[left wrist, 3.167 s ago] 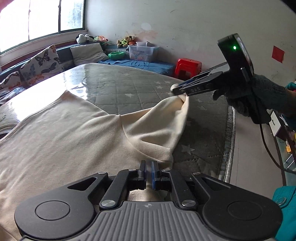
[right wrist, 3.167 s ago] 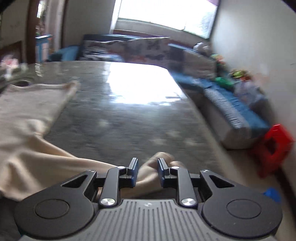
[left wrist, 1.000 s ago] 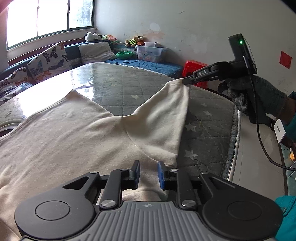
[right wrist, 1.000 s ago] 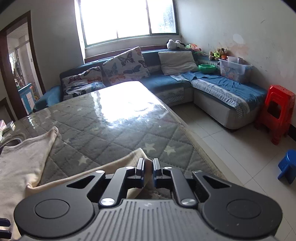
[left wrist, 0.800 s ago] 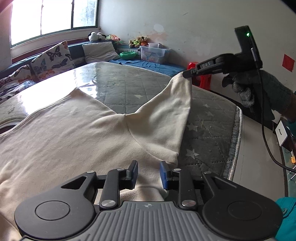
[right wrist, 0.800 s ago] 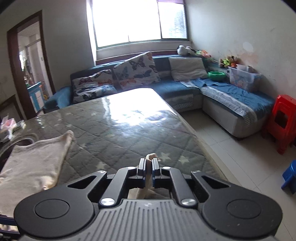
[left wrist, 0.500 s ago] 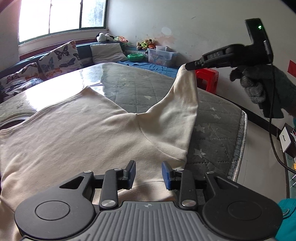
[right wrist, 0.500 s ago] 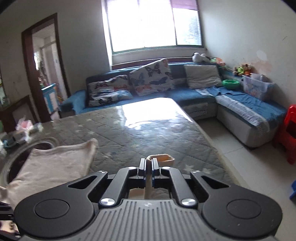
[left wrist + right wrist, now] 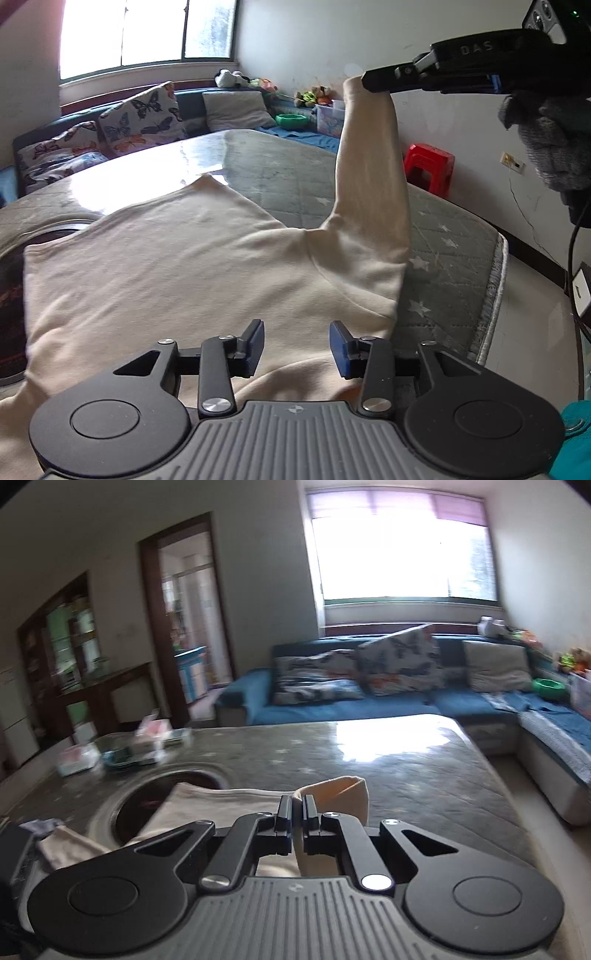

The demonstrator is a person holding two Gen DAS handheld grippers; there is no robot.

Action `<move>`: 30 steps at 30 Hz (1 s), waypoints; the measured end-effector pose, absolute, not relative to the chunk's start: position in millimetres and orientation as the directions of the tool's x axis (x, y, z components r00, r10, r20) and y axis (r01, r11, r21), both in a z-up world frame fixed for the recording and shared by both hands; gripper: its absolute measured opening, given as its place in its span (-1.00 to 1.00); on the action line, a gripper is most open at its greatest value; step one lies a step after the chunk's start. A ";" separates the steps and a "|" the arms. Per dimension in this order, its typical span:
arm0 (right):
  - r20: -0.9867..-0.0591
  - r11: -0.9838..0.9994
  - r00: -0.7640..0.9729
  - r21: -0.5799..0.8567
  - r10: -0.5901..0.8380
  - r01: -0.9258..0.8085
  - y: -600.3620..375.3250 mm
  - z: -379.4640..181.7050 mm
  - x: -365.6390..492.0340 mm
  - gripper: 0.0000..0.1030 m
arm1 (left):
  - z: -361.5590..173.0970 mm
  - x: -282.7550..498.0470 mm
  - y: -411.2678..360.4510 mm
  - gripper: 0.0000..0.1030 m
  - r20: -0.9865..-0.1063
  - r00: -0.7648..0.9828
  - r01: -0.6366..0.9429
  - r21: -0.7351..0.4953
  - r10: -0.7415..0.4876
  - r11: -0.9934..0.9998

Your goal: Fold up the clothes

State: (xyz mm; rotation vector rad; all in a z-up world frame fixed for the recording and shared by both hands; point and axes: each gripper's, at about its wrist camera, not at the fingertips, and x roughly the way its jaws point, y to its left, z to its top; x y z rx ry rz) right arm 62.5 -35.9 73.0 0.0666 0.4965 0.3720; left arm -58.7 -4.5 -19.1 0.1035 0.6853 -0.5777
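A cream long-sleeved shirt [image 9: 177, 266] lies flat on the grey star-quilted table cover [image 9: 443, 236]. My left gripper [image 9: 296, 345] is open and empty, just above the shirt's near edge by the shoulder. My right gripper [image 9: 297, 806] is shut on the cuff of the shirt's sleeve [image 9: 341, 792]. In the left wrist view the right gripper [image 9: 369, 79] holds the sleeve [image 9: 369, 177] lifted high, hanging up from the shoulder at the right side.
A round dark opening in the table [image 9: 162, 797] lies under the shirt's far side. Boxes and clutter [image 9: 129, 749] sit at the table's far left. A blue sofa [image 9: 369, 698], a red stool [image 9: 430, 166] and the table's right edge [image 9: 495, 306] surround it.
My right gripper has lifted the sleeve higher and swung it left over the shirt. My left gripper's jaws have opened wider and stayed near the shirt's edge.
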 end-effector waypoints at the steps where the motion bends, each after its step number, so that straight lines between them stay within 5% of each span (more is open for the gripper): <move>1: -0.456 0.918 0.798 0.157 0.395 -0.365 -25.2 74.1 63.9 -0.91 | -17.7 -60.3 1.0 -0.18 -0.621 0.635 0.522 -0.095 -0.461 0.847; 16: -0.568 0.753 0.547 0.216 0.615 -0.622 103.6 29.4 71.1 -0.82 | -15.0 -82.9 72.5 -0.05 -0.601 0.726 0.318 -0.138 -0.334 0.938; 30: -0.717 0.831 0.555 0.060 0.421 -0.553 42.8 -4.9 60.7 -0.77 | 7.2 -95.9 75.5 -0.06 -0.540 0.779 0.332 -0.078 -0.320 0.940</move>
